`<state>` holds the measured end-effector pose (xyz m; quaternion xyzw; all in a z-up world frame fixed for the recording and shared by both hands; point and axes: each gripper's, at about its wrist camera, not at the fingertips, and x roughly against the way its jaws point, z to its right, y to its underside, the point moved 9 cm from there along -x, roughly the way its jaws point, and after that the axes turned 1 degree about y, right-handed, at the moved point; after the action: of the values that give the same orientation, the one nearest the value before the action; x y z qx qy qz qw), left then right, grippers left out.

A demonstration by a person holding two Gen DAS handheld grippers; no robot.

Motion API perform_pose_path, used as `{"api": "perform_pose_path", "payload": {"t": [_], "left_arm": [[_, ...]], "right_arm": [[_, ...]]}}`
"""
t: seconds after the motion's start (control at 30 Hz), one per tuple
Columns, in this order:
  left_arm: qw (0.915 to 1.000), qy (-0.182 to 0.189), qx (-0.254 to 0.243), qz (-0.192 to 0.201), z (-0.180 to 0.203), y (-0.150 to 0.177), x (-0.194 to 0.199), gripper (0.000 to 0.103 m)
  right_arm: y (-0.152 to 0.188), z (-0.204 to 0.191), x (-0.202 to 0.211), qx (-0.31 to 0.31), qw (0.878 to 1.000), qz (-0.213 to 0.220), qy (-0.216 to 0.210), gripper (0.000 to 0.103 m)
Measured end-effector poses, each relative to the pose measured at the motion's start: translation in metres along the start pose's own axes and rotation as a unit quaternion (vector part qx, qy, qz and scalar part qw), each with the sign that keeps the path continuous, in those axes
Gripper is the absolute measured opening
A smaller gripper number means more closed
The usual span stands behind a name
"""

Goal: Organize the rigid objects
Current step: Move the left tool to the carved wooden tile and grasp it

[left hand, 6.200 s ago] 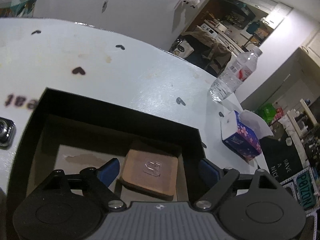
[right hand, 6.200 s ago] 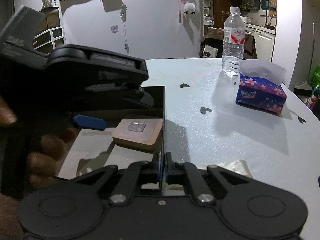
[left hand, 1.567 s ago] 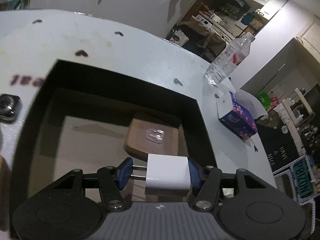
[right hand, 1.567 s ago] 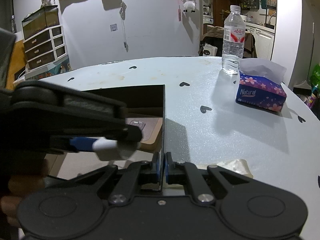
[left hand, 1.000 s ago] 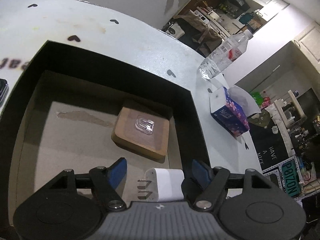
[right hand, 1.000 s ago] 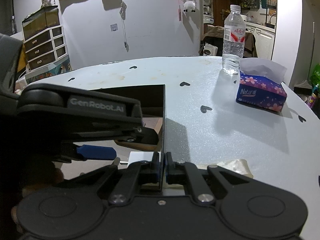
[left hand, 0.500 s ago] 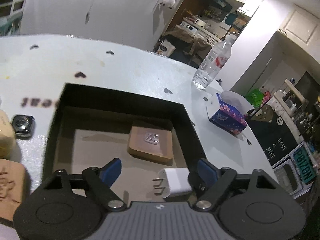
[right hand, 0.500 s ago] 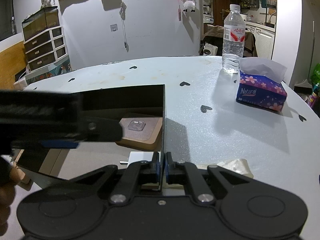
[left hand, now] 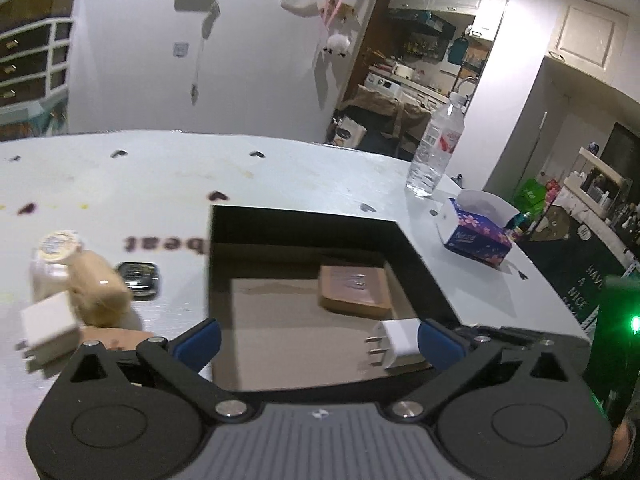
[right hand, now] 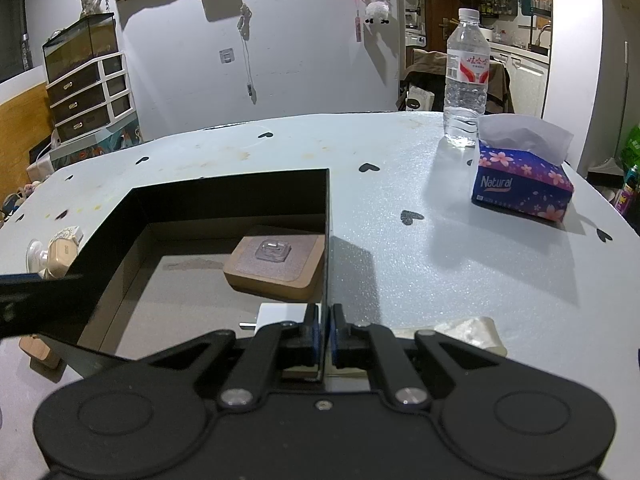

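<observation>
Left gripper (left hand: 318,344) angled downward above black box (left hand: 420,268), jaws opening, nothing between them, white charger (left hand: 398,342) on box floor at 5 o'clock beside wooden block (left hand: 354,292), right gripper (right hand: 325,334) clamped on box wall, tissue box (right hand: 520,188) and bottle (right hand: 466,80) on table (right hand: 440,240) at 2 o'clock.

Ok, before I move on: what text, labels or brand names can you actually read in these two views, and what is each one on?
"Natural": on the blue floral tissue box, clear in the right wrist view.
"beat", upside down and blurred: printed on the table left of the black box.
"NICE": dark mat on the floor, partly cut off.
Red characters on the water bottle label: too small to read.
Round lid print on the beige jar: blurred.
</observation>
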<state>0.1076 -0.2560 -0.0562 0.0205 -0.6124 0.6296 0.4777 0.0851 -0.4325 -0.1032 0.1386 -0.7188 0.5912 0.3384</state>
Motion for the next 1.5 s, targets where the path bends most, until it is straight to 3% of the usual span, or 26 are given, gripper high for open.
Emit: {"api": "perform_pose_path", "payload": {"t": [0.5,0.9,1.17,1.3,1.5], "left_arm": [[0.9952,-0.096,0.015,0.015,-0.073,0.034,0.036,0.103],[0.9895,-0.139,0.017,0.036,-0.1,0.055,0.031,0.103],[0.9868,-0.159,-0.005,0.029,-0.112,0.059,0.009,0.081],[0.9853,-0.168,-0.012,0.026,-0.118,0.062,0.005,0.064],[0.9845,-0.172,-0.031,0.005,-0.111,0.074,0.021,0.064]], "right_arm": [[0.001,0.001,0.0,-0.001,1.0,0.0,0.0,0.006],[0.001,0.001,0.0,-0.002,1.0,0.0,0.0,0.006],[0.001,0.001,-0.001,-0.002,1.0,0.0,0.0,0.006],[0.001,0.001,-0.001,-0.002,1.0,0.0,-0.001,0.006],[0.001,0.0,-0.001,-0.002,1.0,0.0,-0.001,0.006]]}}
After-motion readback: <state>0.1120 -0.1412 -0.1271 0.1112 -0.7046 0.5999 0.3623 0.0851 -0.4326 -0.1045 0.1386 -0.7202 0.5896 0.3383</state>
